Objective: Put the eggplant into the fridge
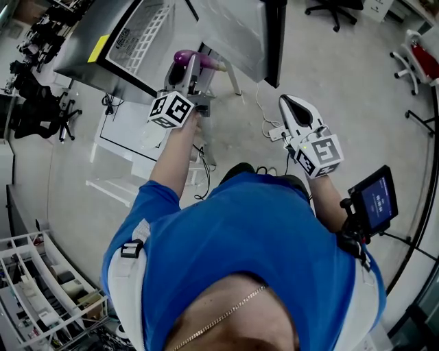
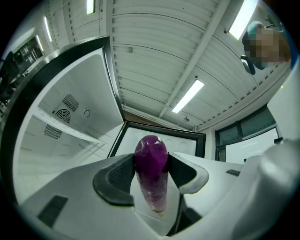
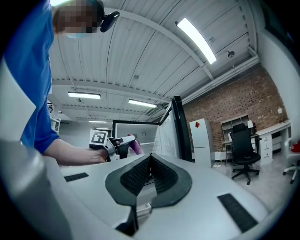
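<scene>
A glossy purple eggplant [image 2: 151, 173] is clamped between the dark pads of my left gripper [image 2: 151, 164] and sticks out forward past the tips. From the head view, that left gripper [image 1: 195, 68] holds the eggplant [image 1: 184, 58] up in front of the open fridge [image 1: 140, 34], whose door [image 1: 271, 31] stands swung out to the right. The fridge's white inner wall [image 2: 70, 112] with vents fills the left of the left gripper view. My right gripper [image 1: 291, 103] hangs to the right, away from the fridge. Its jaws [image 3: 151, 159] are shut with nothing in them.
Black office chairs [image 1: 334, 10] stand at the back right, and another [image 3: 243, 154] by a brick wall. A small black screen [image 1: 374, 199] is at the right, a white wire rack [image 1: 41, 288] at lower left. Cables [image 1: 267, 123] lie on the floor.
</scene>
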`<action>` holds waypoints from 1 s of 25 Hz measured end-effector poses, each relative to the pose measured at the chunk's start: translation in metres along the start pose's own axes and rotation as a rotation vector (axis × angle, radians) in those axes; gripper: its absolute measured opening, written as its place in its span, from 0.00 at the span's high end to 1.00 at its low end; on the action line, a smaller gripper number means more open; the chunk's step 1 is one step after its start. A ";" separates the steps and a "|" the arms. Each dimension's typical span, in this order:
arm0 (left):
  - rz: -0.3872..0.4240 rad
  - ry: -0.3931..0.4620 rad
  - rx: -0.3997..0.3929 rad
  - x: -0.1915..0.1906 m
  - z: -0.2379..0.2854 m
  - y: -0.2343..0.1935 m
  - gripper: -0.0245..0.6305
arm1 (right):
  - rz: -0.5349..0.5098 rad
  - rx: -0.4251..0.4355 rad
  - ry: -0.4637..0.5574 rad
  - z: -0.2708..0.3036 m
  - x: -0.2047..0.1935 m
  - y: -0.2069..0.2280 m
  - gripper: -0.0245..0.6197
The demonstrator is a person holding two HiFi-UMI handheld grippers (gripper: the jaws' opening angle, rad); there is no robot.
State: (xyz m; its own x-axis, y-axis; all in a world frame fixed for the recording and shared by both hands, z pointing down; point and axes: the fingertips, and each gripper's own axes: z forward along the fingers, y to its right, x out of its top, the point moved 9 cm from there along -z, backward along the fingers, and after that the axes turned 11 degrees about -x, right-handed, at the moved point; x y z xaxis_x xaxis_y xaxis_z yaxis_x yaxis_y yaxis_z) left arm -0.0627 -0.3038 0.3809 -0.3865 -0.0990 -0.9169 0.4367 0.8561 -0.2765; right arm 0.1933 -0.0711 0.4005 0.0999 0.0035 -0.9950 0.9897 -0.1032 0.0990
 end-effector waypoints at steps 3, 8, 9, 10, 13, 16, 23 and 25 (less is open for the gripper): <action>0.016 -0.018 0.021 -0.004 0.018 -0.014 0.60 | 0.013 -0.014 -0.009 0.005 -0.004 0.010 0.96; 0.053 -0.049 0.043 -0.010 0.052 -0.044 0.60 | 0.017 -0.046 -0.010 0.020 -0.005 0.023 0.96; 0.062 -0.058 0.047 -0.011 0.058 -0.051 0.60 | 0.017 -0.052 -0.010 0.023 -0.004 0.024 0.96; 0.069 -0.067 0.054 -0.012 0.064 -0.058 0.60 | 0.015 -0.059 -0.012 0.026 -0.003 0.026 0.96; 0.088 -0.093 0.072 -0.016 0.081 -0.081 0.60 | 0.009 -0.076 -0.010 0.035 -0.001 0.032 0.96; 0.118 -0.121 0.084 -0.019 0.100 -0.100 0.60 | 0.009 -0.099 -0.007 0.044 0.002 0.038 0.96; 0.148 -0.178 0.119 -0.036 0.135 -0.139 0.60 | -0.002 -0.154 -0.009 0.059 0.006 0.049 0.96; 0.152 -0.190 0.127 -0.041 0.142 -0.147 0.60 | -0.005 -0.172 -0.010 0.062 0.008 0.054 0.96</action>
State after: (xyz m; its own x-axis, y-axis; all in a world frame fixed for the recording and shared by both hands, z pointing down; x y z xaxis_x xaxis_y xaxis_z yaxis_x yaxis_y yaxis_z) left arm 0.0047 -0.4978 0.4184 -0.1545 -0.0783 -0.9849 0.5807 0.7993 -0.1547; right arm 0.2409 -0.1378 0.3971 0.0952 -0.0061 -0.9954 0.9932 0.0684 0.0946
